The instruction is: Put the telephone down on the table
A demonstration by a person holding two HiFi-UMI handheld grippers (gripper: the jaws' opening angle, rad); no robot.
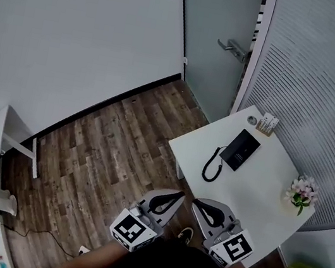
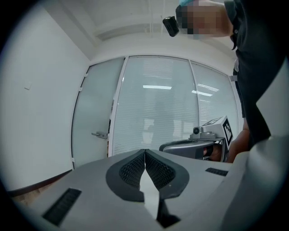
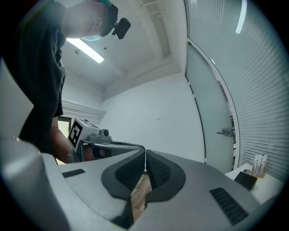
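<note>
Black flat telephone [image 1: 240, 149] with coiled cord [image 1: 211, 167] lies on the white square table [image 1: 263, 189], apart from the 2 grey tools. Left gripper [image 1: 180, 195] and right gripper [image 1: 196, 201] have jaws pressed together, empty.

Small white square table [image 1: 254, 190] ahead of me: flat black telephone w/ coiled cord [image 1: 240, 149] mid-top, pink-white flower bunch [image 1: 302, 190] at right edge, small wooden holder [image 1: 267, 124] at far corner.

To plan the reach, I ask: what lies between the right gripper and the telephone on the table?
In the head view, between the right gripper and the telephone lie only the bare white table and the black coiled cord.
</note>
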